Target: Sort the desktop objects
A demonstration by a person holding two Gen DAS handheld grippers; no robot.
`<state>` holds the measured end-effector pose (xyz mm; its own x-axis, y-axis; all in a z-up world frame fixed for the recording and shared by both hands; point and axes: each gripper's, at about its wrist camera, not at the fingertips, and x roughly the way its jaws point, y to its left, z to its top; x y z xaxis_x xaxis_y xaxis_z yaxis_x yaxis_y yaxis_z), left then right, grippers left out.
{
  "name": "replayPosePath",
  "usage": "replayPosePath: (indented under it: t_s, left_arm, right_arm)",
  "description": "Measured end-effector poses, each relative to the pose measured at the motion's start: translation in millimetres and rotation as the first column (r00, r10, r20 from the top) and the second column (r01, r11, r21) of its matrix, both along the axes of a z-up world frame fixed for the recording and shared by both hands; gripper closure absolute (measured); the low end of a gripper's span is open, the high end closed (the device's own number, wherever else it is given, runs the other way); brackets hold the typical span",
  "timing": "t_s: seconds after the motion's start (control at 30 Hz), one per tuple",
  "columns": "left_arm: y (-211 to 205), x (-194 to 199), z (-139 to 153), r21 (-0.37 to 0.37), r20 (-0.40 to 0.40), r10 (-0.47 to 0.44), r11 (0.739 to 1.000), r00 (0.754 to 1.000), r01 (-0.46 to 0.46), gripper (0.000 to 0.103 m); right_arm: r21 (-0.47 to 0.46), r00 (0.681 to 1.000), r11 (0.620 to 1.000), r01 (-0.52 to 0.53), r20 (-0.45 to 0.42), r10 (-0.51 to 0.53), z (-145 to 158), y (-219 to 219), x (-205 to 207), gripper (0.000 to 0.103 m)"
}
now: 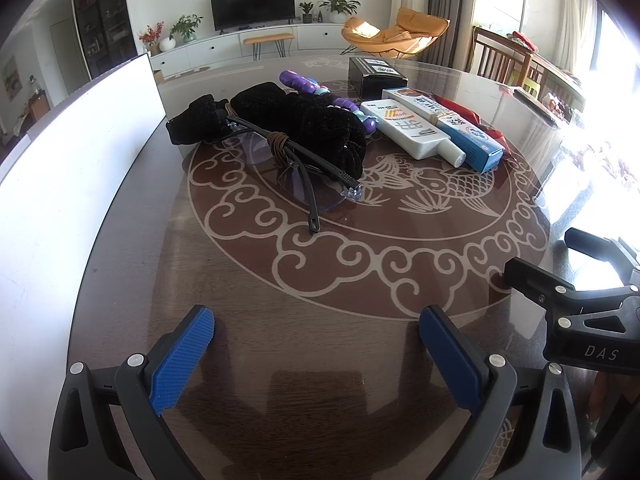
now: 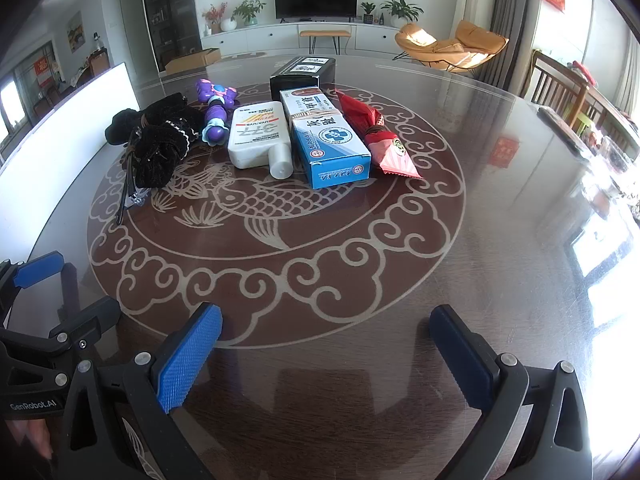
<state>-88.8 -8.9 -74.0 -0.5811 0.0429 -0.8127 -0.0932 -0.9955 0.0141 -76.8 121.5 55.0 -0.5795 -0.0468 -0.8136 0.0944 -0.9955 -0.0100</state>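
**Clutter grouped at the far side of the table**

Objects sit in one cluster on the glossy round table (image 2: 480, 220): one black velvet pouch (image 2: 160, 148) over one pair of glasses (image 1: 288, 168), one purple toy (image 2: 216, 108), one white bottle (image 2: 258, 136), one blue-and-white box (image 2: 332, 148), one red snack packet (image 2: 380, 136), one black box (image 2: 302, 74). The glasses are half hidden; a white box behind the blue one is partly covered. The left gripper (image 1: 316, 356) and right gripper (image 2: 326, 356) both hang spread and empty, blue ribbed pads (image 2: 188, 360) apart.
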Motion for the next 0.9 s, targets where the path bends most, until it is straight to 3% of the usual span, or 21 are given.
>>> replayPosePath:
  t_s: [0.9]
  left_arm:
    - [-1.5, 0.3, 0.5, 0.001, -0.001, 0.005, 1.000, 1.000, -0.005, 0.000]
  right_arm:
    - [0.000, 1.000, 1.000, 0.001, 0.000, -0.001, -0.1, -0.5, 0.1, 0.000]
